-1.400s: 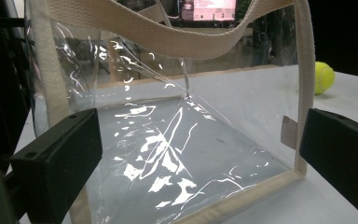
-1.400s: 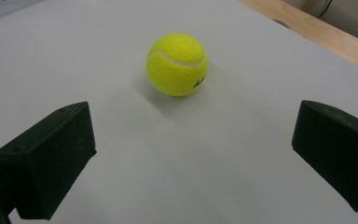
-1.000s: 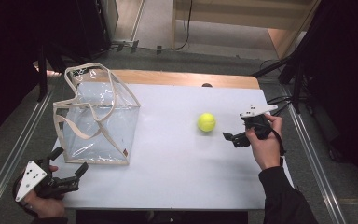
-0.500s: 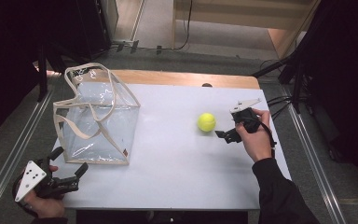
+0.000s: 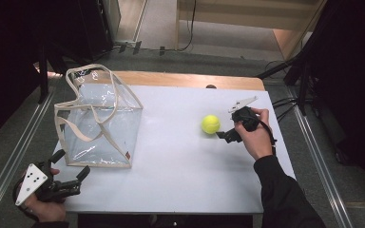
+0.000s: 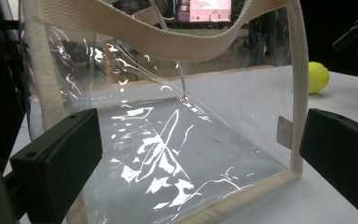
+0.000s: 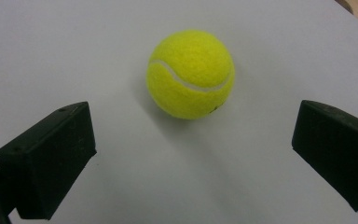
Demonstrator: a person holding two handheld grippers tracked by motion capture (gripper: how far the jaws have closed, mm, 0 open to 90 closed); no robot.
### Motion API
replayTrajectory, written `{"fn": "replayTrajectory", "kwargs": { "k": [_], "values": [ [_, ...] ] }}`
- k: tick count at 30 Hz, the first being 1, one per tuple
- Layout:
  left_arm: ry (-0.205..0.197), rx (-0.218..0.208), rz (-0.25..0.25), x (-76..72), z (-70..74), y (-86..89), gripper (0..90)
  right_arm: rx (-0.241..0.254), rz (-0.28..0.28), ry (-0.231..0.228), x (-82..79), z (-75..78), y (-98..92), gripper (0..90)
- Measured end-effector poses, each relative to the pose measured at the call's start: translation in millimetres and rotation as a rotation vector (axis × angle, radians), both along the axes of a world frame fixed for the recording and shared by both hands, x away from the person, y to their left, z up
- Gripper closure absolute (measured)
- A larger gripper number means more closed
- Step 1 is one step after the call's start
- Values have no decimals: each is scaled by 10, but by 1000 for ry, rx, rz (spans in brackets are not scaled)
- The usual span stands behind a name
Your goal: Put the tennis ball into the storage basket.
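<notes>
High view: a white desk (image 5: pixel 180 166) carries a clear plastic bag (image 5: pixel 97 124) with cream straps on its left half and a yellow tennis ball (image 5: pixel 210 124) on its right half, well apart from the bag. The right gripper (image 5: pixel 224 135) sits just beside the ball on the ball's right, held low over the desk by the person's right hand (image 5: pixel 254 135); in the right gripper view its 2 jaws stand wide apart with the ball ahead, between them but untouched. The left gripper (image 5: pixel 70 172) rests at the desk's near left corner, jaws spread, pointing at the bag, which stands upright with its mouth open.
</notes>
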State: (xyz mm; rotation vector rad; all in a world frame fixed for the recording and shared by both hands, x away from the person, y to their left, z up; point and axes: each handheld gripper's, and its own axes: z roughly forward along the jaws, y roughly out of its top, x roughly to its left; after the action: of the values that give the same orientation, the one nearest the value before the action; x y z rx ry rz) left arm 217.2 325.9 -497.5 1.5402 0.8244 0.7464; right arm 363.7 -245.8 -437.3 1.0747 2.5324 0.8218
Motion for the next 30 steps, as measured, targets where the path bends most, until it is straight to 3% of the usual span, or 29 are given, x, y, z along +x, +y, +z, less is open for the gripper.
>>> {"fn": "replayTrajectory", "kwargs": {
  "k": [13,16,20,30],
  "values": [
    [0,10,-6,1,1,-9,0,-43,12,63,187,-21,103,0],
    [0,11,-7,1,1,-10,0,-54,13,65,228,-27,121,39],
    [-2,13,-9,1,1,-9,0,-69,37,105,292,-74,149,39],
    [-2,14,-12,0,1,-11,0,-75,37,137,386,-138,213,38]
  ]
}}
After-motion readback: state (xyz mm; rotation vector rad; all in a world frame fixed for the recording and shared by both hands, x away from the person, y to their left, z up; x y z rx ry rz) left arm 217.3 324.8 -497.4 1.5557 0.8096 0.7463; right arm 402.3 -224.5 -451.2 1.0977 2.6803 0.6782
